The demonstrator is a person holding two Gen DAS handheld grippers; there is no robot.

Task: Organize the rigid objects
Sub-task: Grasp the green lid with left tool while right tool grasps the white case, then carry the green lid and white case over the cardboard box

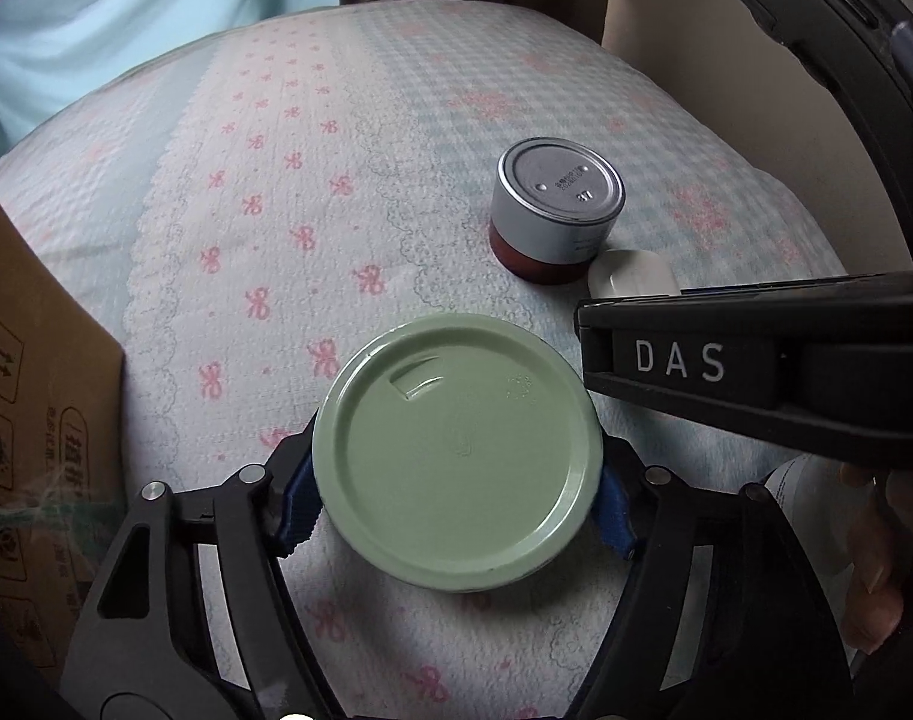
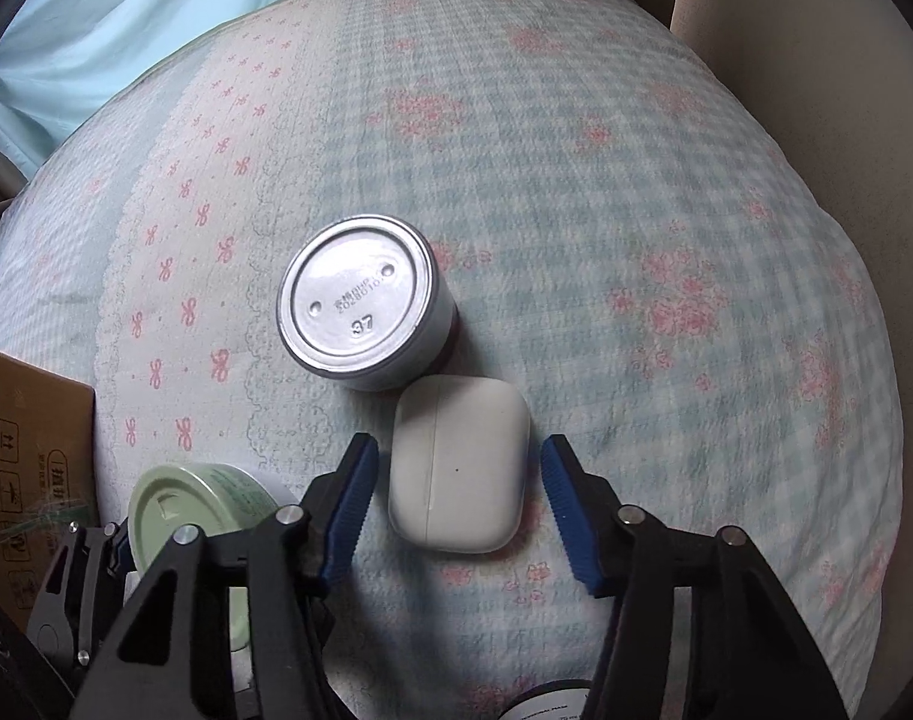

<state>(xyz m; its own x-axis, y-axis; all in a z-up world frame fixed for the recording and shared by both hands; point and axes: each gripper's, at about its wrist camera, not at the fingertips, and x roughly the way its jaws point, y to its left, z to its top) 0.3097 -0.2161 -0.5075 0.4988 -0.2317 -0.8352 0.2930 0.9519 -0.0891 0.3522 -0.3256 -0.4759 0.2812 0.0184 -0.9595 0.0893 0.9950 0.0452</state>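
My left gripper (image 1: 456, 504) is shut on a jar with a pale green lid (image 1: 456, 450); its blue pads press both sides of the lid. The jar also shows in the right wrist view (image 2: 186, 510). A silver tin can (image 1: 558, 210) stands upside down on the patterned bedspread, also in the right wrist view (image 2: 360, 300). A white earbud case (image 2: 459, 471) lies just in front of the can, partly hidden in the left wrist view (image 1: 630, 273). My right gripper (image 2: 456, 480) is open, its blue pads on either side of the case, not touching it.
A cardboard box (image 1: 30, 420) stands at the left edge of the bed, also in the right wrist view (image 2: 24, 468). The bedspread (image 2: 636, 240) stretches far and right. A light blue curtain (image 2: 126, 30) hangs at the back left. A beige wall (image 2: 846, 120) is at the right.
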